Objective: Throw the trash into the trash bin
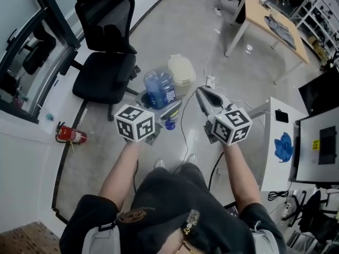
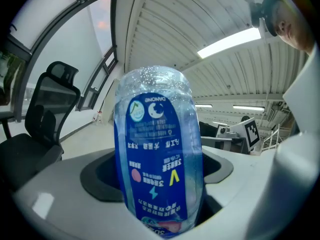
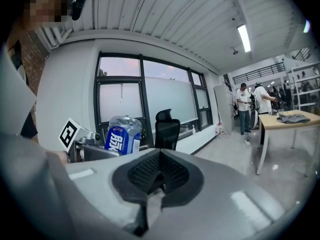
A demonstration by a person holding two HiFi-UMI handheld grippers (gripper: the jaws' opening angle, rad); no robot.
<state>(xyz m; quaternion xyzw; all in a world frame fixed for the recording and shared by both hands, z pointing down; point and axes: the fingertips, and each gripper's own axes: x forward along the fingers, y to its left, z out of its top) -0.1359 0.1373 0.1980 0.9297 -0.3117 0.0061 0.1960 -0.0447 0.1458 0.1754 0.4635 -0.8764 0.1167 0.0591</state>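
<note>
Bottle (image 1: 160,89), blue-labelled, sits pinched in the left gripper (image 1: 161,110), held up in the air and, by its inverted label, bottom-up. The right gripper (image 1: 201,93) has its jaws pressed together on nothing. Nothing is binned yet: the bin (image 1: 181,70) stands on the floor just beyond the bottle, and its cream lid looks closed, so carrying over, opening and dropping all remain. The chair (image 1: 106,62) crowds the left and the table (image 1: 270,23) stands well off right. Bare floor lies between, crossed by a cable (image 1: 183,134).
</note>
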